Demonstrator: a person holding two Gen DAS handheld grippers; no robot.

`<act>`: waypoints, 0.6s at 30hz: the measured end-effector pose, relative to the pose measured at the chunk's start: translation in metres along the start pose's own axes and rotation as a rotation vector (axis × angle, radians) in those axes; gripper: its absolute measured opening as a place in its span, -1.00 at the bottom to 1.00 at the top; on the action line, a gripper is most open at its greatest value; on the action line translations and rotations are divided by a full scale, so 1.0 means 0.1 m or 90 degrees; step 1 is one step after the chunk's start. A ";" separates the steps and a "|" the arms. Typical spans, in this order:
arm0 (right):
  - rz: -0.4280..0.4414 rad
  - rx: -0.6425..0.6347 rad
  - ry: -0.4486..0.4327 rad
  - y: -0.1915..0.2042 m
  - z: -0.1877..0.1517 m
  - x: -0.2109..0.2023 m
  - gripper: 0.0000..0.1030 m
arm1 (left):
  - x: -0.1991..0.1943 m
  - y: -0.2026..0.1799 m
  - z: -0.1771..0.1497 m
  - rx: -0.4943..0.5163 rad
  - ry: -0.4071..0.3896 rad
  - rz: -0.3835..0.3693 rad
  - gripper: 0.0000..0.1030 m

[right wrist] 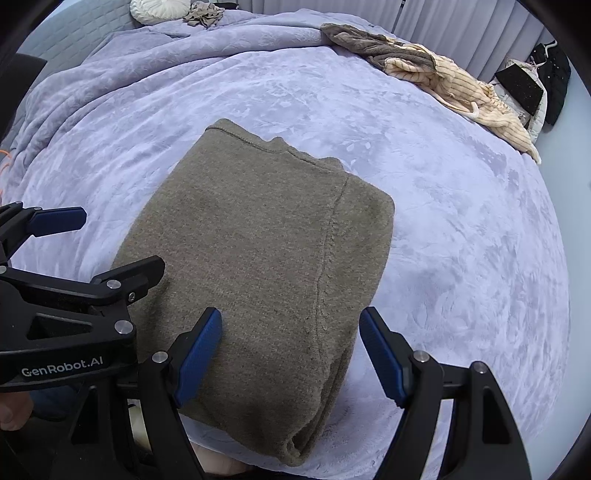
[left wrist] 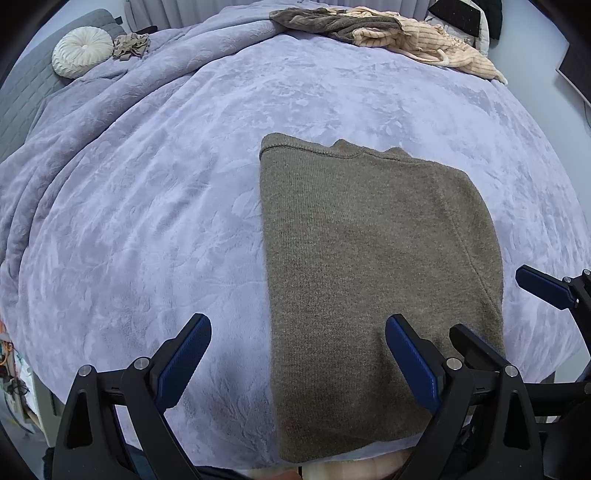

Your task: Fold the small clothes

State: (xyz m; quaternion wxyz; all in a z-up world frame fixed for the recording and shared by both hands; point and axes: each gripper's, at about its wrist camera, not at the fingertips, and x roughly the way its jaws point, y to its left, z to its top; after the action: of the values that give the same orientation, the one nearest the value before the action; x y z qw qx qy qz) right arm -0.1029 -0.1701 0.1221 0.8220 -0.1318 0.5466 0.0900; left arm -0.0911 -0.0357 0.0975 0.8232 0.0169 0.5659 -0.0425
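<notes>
Lavender bedspread [left wrist: 147, 221]: my folded brown knit [left wrist: 369, 258] lies centre frame, left gripper [left wrist: 299, 365] and right gripper [right wrist: 291, 354] released, unfolded clothes [left wrist: 388, 33] waiting upper right.

A bed [left wrist: 155, 206] under a lavender plush blanket [right wrist: 461, 229] fills the space ahead of the jaws. Far beyond them to the left, a round white cushion [left wrist: 82, 52] leans on a grey quilted headboard [left wrist: 26, 92]. Pale curtains [right wrist: 461, 33] hang behind; daylight is soft, even

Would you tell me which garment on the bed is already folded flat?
The brown knit garment beside both grippers; the cream ribbed one and grey-brown one lie crumpled at the far edge.
</notes>
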 end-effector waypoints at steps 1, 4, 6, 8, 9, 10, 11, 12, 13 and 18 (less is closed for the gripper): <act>0.000 0.000 0.000 0.00 0.00 0.00 0.55 | 0.00 0.00 0.00 0.000 0.000 0.000 0.86; -0.001 -0.001 0.000 0.01 0.00 0.00 0.55 | -0.01 0.00 0.00 -0.001 0.000 0.000 0.86; 0.000 0.000 0.000 0.01 0.00 0.00 0.55 | -0.01 0.01 0.00 0.000 0.000 0.000 0.86; -0.001 0.000 0.001 0.02 0.00 0.00 0.55 | -0.01 0.01 0.00 -0.002 0.000 -0.002 0.86; -0.001 0.000 0.001 0.02 0.00 0.00 0.55 | -0.01 0.00 0.00 -0.003 0.000 -0.002 0.86; -0.002 -0.001 0.001 0.03 0.00 -0.01 0.55 | -0.01 0.01 0.00 -0.002 -0.001 -0.002 0.86; -0.002 -0.002 0.001 0.03 0.00 -0.01 0.55 | -0.01 0.01 0.00 -0.003 0.000 -0.002 0.86; -0.002 -0.002 0.001 0.03 0.01 -0.01 0.55 | -0.01 0.01 0.00 -0.002 0.000 -0.002 0.86; -0.003 -0.002 0.001 0.03 0.00 -0.01 0.55 | -0.01 0.01 -0.01 -0.003 -0.001 -0.003 0.86; -0.002 0.000 0.001 0.03 0.01 -0.01 0.55 | -0.01 0.01 -0.01 -0.004 -0.001 -0.004 0.86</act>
State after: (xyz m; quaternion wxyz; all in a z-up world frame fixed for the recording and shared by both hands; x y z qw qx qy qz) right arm -0.1036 -0.1669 0.1226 0.8217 -0.1330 0.5470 0.0888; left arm -0.0918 -0.0345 0.0980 0.8235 0.0126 0.5656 -0.0432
